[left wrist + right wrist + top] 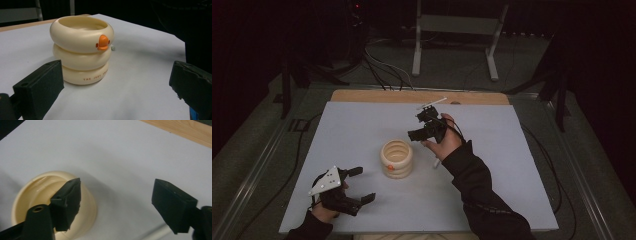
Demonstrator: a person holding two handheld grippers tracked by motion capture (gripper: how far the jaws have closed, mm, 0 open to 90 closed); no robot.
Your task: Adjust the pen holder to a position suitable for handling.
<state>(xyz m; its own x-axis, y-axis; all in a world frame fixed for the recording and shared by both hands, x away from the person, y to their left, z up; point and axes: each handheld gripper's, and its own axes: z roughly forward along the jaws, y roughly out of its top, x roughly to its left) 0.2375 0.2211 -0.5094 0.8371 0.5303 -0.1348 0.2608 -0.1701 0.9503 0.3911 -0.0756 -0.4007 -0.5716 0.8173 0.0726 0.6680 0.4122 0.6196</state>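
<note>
The ring stack (396, 159) sits mid-bench (362, 130). The right gripper (422, 125) hovers just behind it, jaws wide and empty. The left gripper (357, 185) rests near the front edge, also wide, gripping nothing; a small white stick (155, 233), perhaps, lies nearby.

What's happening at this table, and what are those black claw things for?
A person sits at the table with a hand-held gripper in each hand. In the middle stands a cream holder shaped like three stacked rings, with a small orange duck bill on it. The right gripper hovers just beyond it, jaws open and holding nothing. The left gripper rests near the table's front edge, jaws open toward the holder. A thin white stick lies by the right hand.
</note>
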